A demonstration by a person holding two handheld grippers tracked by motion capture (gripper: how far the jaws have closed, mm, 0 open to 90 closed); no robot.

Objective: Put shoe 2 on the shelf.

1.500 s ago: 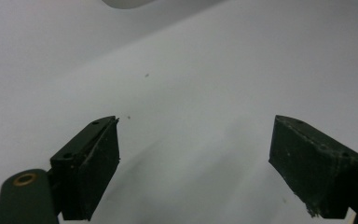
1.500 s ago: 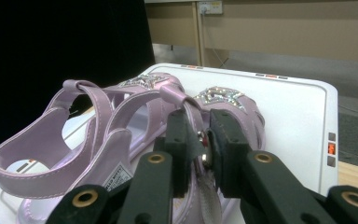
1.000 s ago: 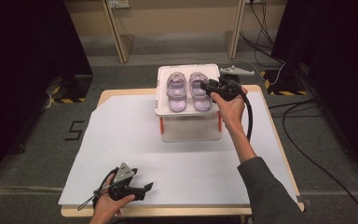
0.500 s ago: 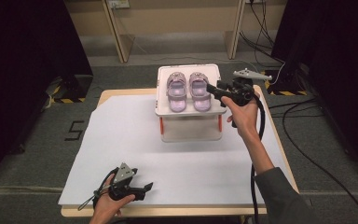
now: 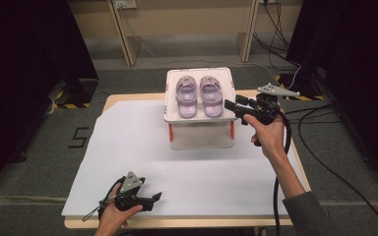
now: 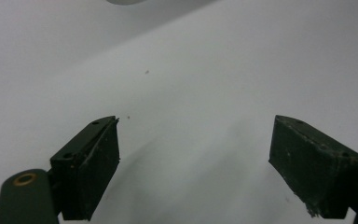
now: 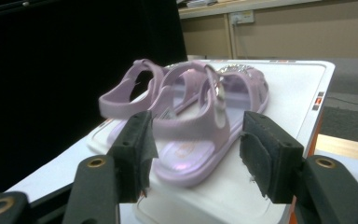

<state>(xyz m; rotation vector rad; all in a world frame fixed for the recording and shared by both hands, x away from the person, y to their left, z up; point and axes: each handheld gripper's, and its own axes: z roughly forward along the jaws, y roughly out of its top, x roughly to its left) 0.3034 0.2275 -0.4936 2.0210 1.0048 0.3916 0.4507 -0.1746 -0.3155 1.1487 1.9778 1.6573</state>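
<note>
Two small purple sandals, a left one (image 5: 186, 96) and a right one (image 5: 211, 96), lie side by side on the lid of a white box (image 5: 200, 115) at the table's far middle. My right gripper (image 5: 230, 105) hovers just off the box's right edge, pointing left at the sandals. It is open with nothing between its jaws. In the right gripper view the nearer sandal (image 7: 200, 135) lies beyond the fingertips (image 7: 135, 144). My left gripper (image 5: 153, 197) rests open on the white sheet near the front edge, its pads (image 6: 93, 158) wide apart over bare sheet.
A white sheet (image 5: 128, 147) covers most of the wooden table (image 5: 107, 104). The box stands on orange legs (image 5: 170, 132). Black cables (image 5: 320, 142) trail off the right side onto the grey floor. Dark curtains flank the table.
My right gripper has drawn back to the right, from over the right sandal to just off the box's right edge. The left gripper has stayed put.
</note>
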